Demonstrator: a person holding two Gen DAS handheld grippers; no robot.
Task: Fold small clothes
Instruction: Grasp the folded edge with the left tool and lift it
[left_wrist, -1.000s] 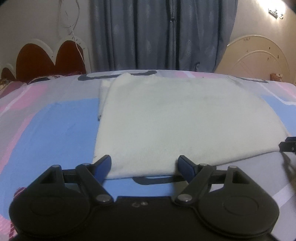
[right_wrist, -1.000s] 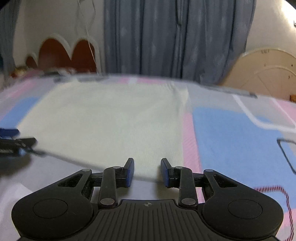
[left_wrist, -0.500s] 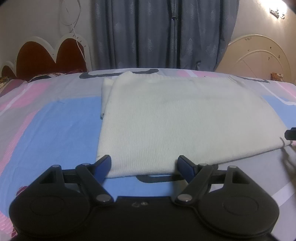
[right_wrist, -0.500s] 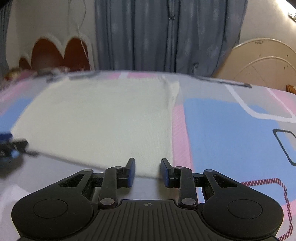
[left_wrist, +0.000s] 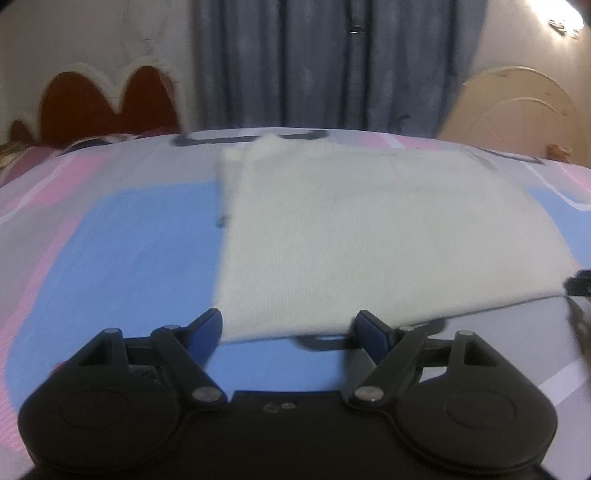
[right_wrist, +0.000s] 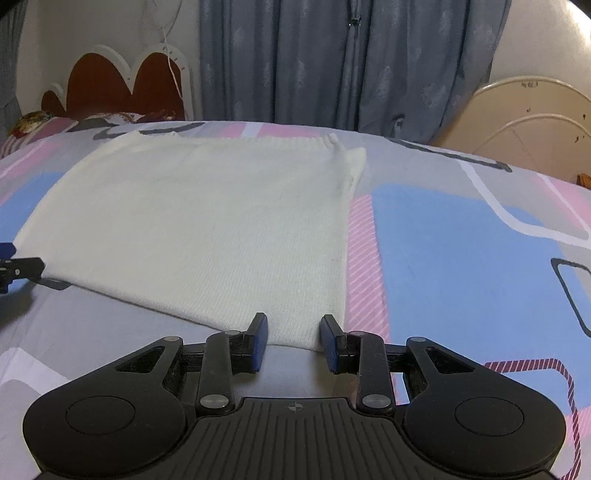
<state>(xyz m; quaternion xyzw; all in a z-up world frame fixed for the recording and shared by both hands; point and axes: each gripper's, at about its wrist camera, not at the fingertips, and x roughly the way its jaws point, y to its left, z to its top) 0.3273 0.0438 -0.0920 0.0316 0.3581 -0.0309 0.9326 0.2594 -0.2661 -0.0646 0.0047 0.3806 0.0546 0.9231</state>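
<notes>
A cream knitted garment (left_wrist: 369, 236) lies flat on the bed, with its sleeves folded in. It also shows in the right wrist view (right_wrist: 207, 229). My left gripper (left_wrist: 291, 332) is wide open at the garment's near left corner, its jaws on either side of the near edge. My right gripper (right_wrist: 294, 341) is partly open at the near right corner, with the hem between its pads and nothing pinched. Each gripper shows at the edge of the other's view.
The bed sheet (right_wrist: 461, 251) is patterned in blue, pink and grey. A red and white headboard (right_wrist: 122, 85) stands at the back left, blue curtains (right_wrist: 347, 62) behind, and a cream bed frame (right_wrist: 532, 110) at the back right.
Both grippers have shifted slightly along the garment's near edge. The right gripper's view has sharpened and the left's has blurred. The garment lies as before.
</notes>
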